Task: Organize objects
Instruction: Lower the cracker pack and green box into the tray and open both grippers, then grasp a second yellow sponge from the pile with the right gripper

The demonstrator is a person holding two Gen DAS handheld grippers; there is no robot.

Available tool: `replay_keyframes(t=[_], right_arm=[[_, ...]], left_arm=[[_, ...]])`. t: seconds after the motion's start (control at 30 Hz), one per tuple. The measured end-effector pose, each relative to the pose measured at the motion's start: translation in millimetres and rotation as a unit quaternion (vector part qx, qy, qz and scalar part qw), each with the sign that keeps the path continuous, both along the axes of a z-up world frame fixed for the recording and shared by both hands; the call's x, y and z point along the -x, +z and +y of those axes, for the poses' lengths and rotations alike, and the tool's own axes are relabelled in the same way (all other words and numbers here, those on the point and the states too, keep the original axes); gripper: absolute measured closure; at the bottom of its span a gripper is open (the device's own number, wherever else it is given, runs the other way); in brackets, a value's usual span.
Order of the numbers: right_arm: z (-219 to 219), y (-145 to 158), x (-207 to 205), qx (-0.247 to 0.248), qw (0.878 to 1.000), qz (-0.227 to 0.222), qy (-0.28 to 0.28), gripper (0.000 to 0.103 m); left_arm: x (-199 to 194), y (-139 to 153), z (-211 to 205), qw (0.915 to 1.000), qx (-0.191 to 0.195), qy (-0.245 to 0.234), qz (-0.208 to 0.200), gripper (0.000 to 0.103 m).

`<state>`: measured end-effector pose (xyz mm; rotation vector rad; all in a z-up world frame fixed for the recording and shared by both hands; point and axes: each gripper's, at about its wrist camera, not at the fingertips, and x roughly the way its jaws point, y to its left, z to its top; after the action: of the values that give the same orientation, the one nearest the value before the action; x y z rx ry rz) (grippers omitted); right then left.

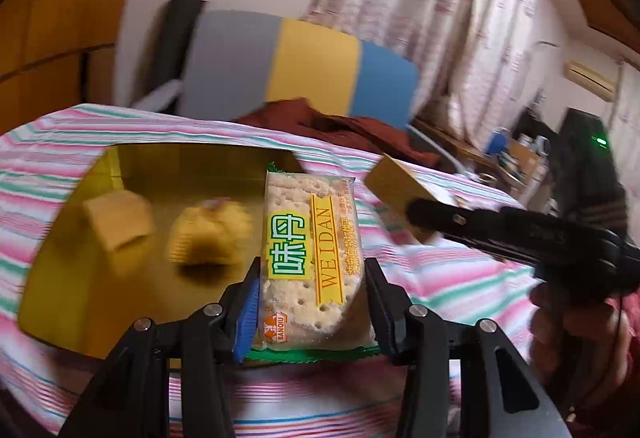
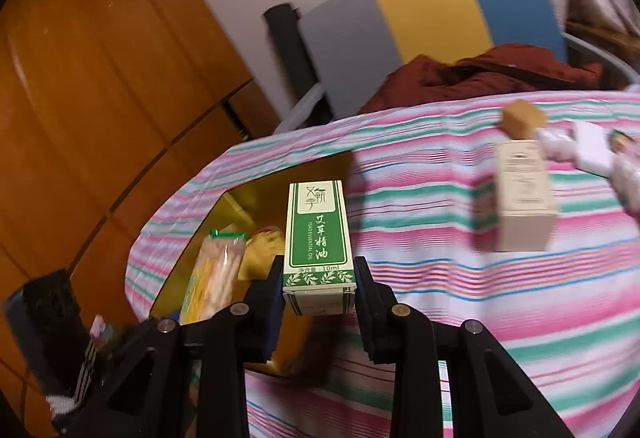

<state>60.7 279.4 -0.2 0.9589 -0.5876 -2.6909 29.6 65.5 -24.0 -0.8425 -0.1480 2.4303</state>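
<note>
My left gripper [image 1: 312,270] is shut on a Weidan cracker packet [image 1: 310,258] and holds it over the right part of a gold box [image 1: 60,278]. The gold box holds a small tan carton [image 1: 116,220] and a yellow snack [image 1: 210,232]. My right gripper [image 2: 318,278] is shut on a green and white essential oil box [image 2: 318,238], above the gold box's right edge [image 2: 256,182]. The right gripper also shows in the left wrist view [image 1: 416,210], with the box it holds [image 1: 394,186]. The cracker packet shows in the right wrist view [image 2: 214,274].
The striped pink, green and white cloth [image 2: 440,298] covers the table. A cream box [image 2: 524,194], a tan block [image 2: 522,118] and white wrapped items [image 2: 592,150] lie at the right. A grey, yellow and blue chair [image 1: 300,58] with a dark red garment [image 1: 340,126] stands behind.
</note>
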Motion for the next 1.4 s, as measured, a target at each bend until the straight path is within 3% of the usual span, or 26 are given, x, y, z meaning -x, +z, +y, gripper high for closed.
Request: replay_keyframes(t=[0.3, 0.47, 0.63, 0.83, 1.07, 1.4], right_arm=[[-63.4, -15.3, 25.8, -0.008, 0.998, -0.031, 0.054, 0.068], [-79.6, -19.4, 20.7, 0.002, 0.997, -0.021, 0.08, 0.039], [-82.2, -16.4, 12.2, -0.009, 0.996, -0.005, 0.086, 0.037], [-69.1, -16.6, 4.9, 0.012, 0.998, -0.004, 0.069, 0.034], [-50.8, -22.4, 1.8, 0.022, 0.999, -0.018, 0.039, 0.033], [-17.9, -25.1, -3.5, 0.02, 0.999, -0.029, -0.006, 0.027]], left_arm=[[37.8, -19.5, -59.8, 0.9943, 0.016, 0.097, -0.041, 0.055], [52.2, -31.4, -78.8, 0.9877, 0.01, 0.135, -0.079, 0.055], [52.1, -33.1, -81.0, 0.9828, 0.028, 0.161, -0.085, 0.05], [45.4, -24.0, -90.2, 0.9797, 0.007, 0.188, -0.07, 0.047], [38.7, -15.1, -79.9, 0.9819, 0.004, 0.18, -0.058, 0.047], [22.4, -4.2, -39.7, 0.9915, 0.003, 0.121, -0.046, 0.047]])
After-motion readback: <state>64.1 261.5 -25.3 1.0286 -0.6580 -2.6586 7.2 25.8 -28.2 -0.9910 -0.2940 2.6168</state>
